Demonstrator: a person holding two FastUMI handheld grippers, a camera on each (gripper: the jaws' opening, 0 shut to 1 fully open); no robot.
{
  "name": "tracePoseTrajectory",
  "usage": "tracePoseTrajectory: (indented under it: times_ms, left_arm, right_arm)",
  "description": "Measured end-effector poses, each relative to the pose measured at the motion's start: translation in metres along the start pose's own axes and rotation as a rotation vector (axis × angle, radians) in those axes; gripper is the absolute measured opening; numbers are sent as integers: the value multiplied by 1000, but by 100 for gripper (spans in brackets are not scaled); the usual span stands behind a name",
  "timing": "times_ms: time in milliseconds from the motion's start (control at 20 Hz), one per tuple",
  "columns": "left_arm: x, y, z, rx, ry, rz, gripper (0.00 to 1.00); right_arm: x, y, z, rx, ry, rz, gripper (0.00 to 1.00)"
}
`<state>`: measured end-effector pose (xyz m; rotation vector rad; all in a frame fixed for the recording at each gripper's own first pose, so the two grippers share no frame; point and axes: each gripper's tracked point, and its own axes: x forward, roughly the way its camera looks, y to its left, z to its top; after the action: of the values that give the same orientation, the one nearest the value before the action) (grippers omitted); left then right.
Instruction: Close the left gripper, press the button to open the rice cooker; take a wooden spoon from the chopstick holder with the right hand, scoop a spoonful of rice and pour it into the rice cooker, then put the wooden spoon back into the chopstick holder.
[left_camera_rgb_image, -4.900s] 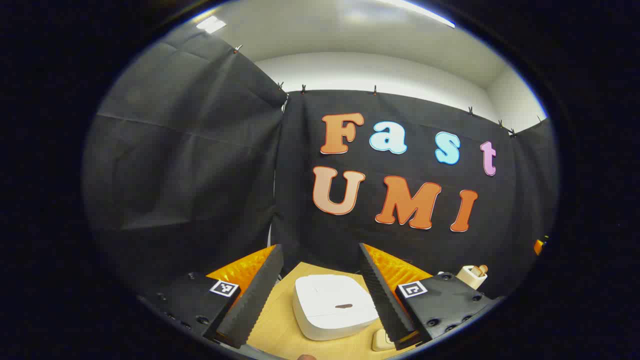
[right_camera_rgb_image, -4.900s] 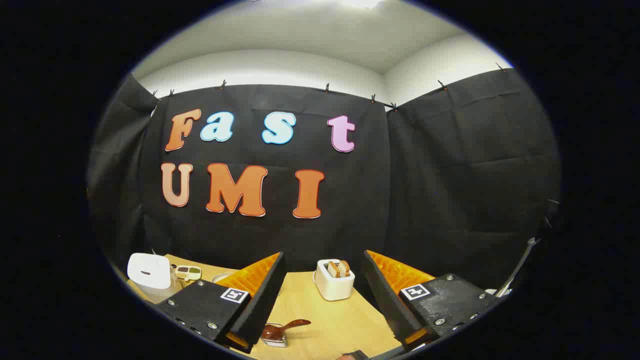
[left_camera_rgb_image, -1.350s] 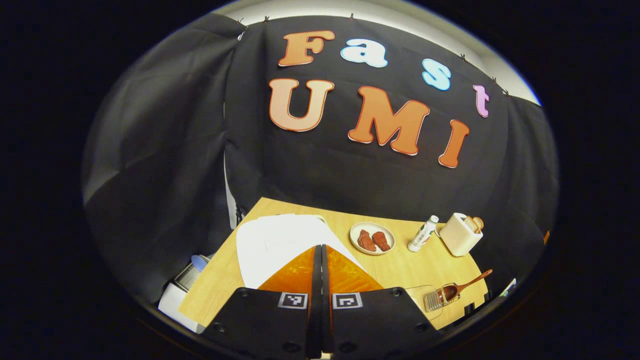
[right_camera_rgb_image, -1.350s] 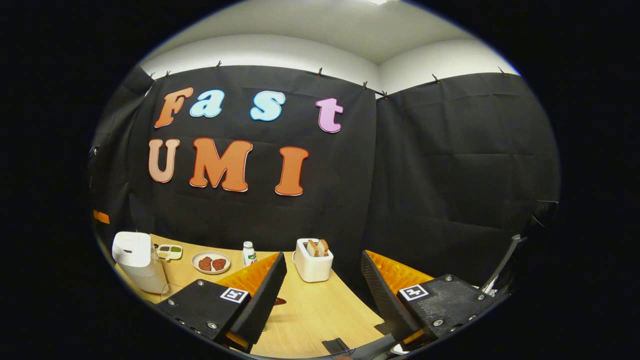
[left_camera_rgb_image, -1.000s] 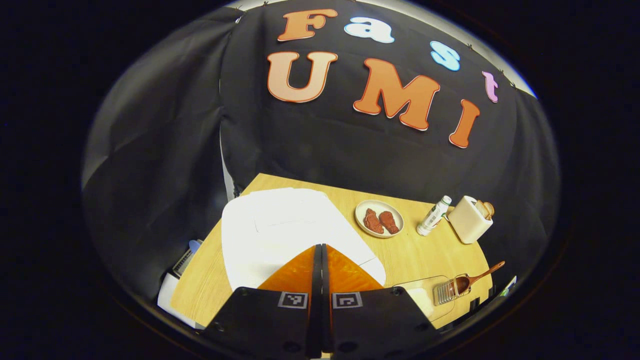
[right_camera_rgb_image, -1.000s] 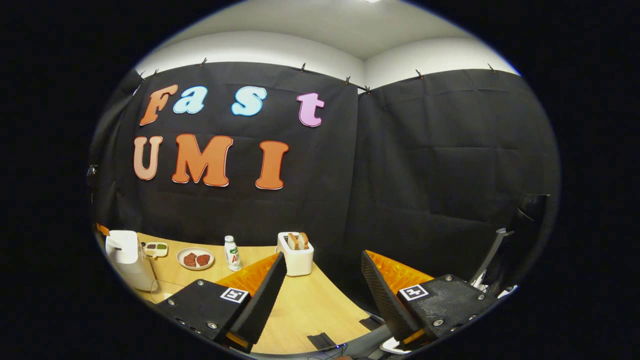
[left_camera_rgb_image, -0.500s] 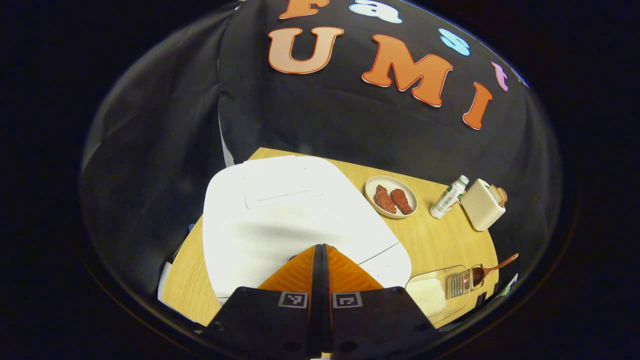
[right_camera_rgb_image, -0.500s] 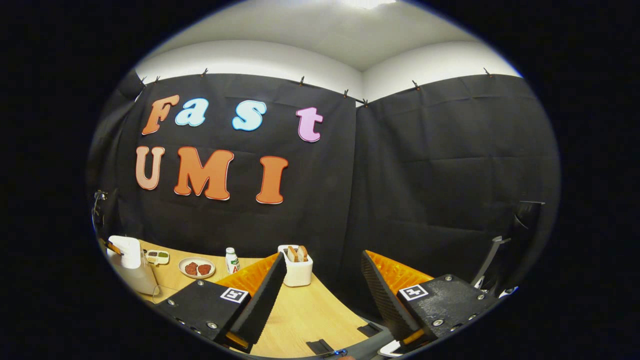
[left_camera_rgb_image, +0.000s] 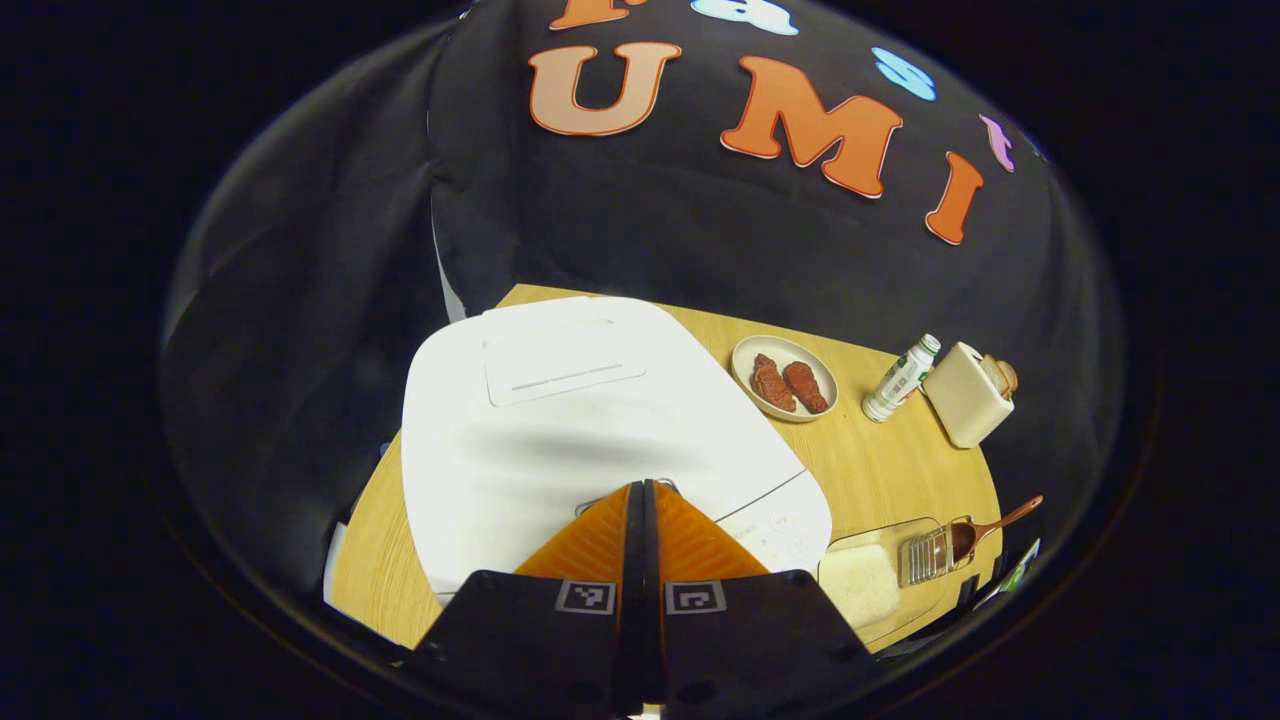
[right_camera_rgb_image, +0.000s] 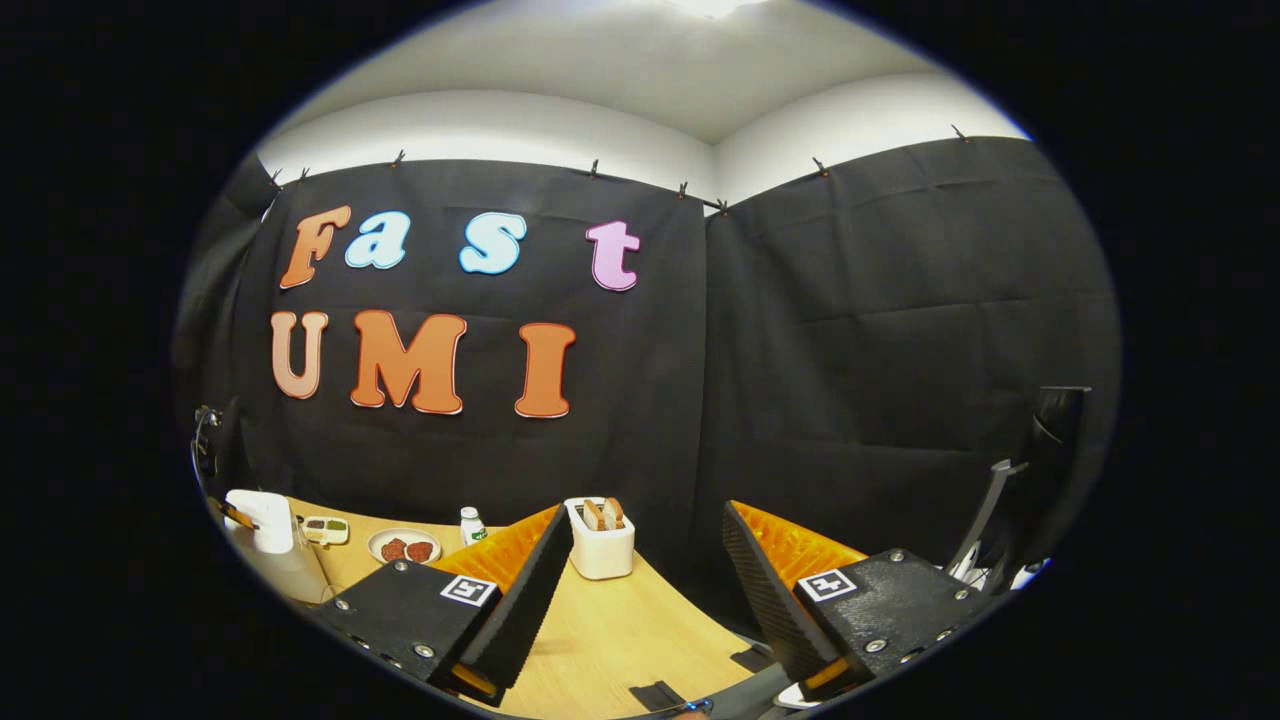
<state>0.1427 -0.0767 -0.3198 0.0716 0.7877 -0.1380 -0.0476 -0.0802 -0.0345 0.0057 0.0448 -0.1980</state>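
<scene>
Fingers of the left claw (left_camera_rgb_image: 641, 487) are pressed together, holding nothing, their tips at the front edge of the closed white cooker (left_camera_rgb_image: 580, 410) lid. Spoon (left_camera_rgb_image: 985, 528) lies at 4 o'clock from the cooker, its bowl in the holder (left_camera_rgb_image: 922, 558), beside a clear tray of rice (left_camera_rgb_image: 862, 585). The right claw (right_camera_rgb_image: 645, 560) stands wide and empty above the tabletop (right_camera_rgb_image: 610, 625).

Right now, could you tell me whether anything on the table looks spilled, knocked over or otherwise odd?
Nothing stands out. The rice cooker sits shut, the bottle and toaster stand upright, and the wooden spoon rests in its holder.
</scene>
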Motion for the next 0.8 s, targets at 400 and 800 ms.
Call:
tracePoseTrajectory:
  times_ms: [400, 800]
  left_arm:
    - [-19, -2, 30, 17, -123, -7, 5]
    - [-153, -11, 143, 87, -483, -5, 4]
  right_arm:
    - [-5, 1, 10, -21, -15, 7, 94]
    - [-6, 15, 19, -10, -40, 35, 94]
